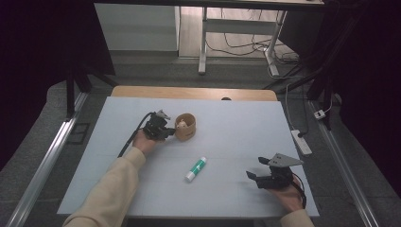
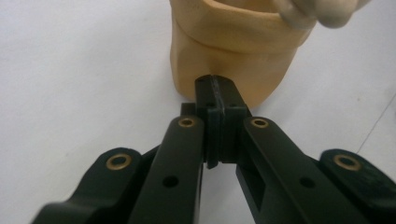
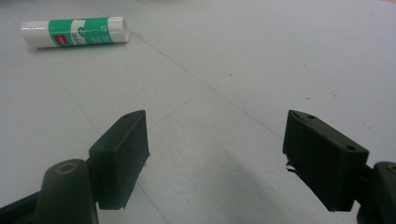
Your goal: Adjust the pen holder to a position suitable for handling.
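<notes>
A tan wooden cup (image 1: 185,126) stands upright on the white table top (image 1: 246,123), left of the middle, with a small pale object (image 1: 181,124) inside it. My left gripper (image 1: 168,131) lies just left of the cup, its jaws shut with nothing between them. In the left gripper view its tips (image 2: 215,86) sit right at the foot of the cup (image 2: 233,46), and the pale object (image 2: 322,11) shows at the rim. A green and white glue stick (image 1: 196,169) lies near the table's centre. At the front right, my right gripper (image 1: 256,167) is open and empty (image 3: 217,154), with the glue stick (image 3: 74,31) farther off.
The white top ends in a wooden edge (image 1: 194,92) at the back. A power strip (image 1: 301,142) and cables lie on the floor to the right. Metal rails run along both sides of the table.
</notes>
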Tool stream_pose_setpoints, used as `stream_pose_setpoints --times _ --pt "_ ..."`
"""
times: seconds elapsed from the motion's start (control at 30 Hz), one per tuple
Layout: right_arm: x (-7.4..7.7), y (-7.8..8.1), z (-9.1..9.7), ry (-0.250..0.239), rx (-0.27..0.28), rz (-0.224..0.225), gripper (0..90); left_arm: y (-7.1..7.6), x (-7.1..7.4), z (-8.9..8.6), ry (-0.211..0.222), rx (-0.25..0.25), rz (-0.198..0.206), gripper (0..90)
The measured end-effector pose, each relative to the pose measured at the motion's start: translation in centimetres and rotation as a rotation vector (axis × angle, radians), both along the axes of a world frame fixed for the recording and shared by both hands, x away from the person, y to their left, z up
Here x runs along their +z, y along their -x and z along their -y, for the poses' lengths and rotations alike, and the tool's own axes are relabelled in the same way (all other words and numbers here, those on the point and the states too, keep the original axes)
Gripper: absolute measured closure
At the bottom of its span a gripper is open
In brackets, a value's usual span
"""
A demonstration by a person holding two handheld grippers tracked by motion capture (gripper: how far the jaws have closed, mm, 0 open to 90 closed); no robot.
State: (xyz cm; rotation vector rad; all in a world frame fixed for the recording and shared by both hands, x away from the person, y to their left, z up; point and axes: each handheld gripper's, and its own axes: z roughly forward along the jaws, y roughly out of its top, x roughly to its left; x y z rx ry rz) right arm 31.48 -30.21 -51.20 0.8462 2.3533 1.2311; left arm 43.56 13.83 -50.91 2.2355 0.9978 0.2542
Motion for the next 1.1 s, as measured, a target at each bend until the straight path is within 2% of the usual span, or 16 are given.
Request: stream_pose_setpoints --times 0.33,0.43,0.53,0.73,0.8,0.83,0.9,1.0,1.03,1.1 --pt "0.0 0.0 0.0 0.001 0.001 0.000 22.2 -0.2 0.1 0.6 -0.003 0.000 -0.005 88.6" --pt "0.0 0.0 0.0 0.001 0.001 -0.002 22.2 -0.1 0.2 0.7 -0.014 -0.003 0.006 88.6" --pt "0.0 0.0 0.0 0.001 -0.001 0.000 22.2 0.0 0.4 0.5 0.011 0.004 0.014 88.6" --pt "0.1 0.1 0.2 -0.004 -0.009 0.001 22.2 0.8 1.5 -0.3 0.002 -0.003 0.056 88.5" --pt "0.2 0.1 0.1 -0.014 -0.008 0.005 22.3 1.2 1.8 -0.7 0.009 -0.003 0.067 86.0" --pt "0.2 0.1 0.0 -0.014 -0.006 0.007 22.3 1.5 2.0 -0.9 0.019 -0.002 0.071 79.0" --pt "0.2 0.1 0.0 -0.014 -0.006 0.008 22.3 1.9 2.2 -1.3 0.033 -0.008 0.073 76.1" --pt "0.3 0.1 -0.1 -0.012 -0.005 0.009 22.3 2.6 2.3 -1.7 0.033 -0.010 0.072 67.0" --pt "0.3 0.1 -0.1 -0.020 -0.004 0.011 22.3 2.8 2.4 -1.8 0.033 -0.009 0.070 60.2" --pt "0.3 0.1 -0.1 -0.016 -0.007 0.012 22.3 3.2 2.5 -2.0 0.030 -0.008 0.064 57.2"
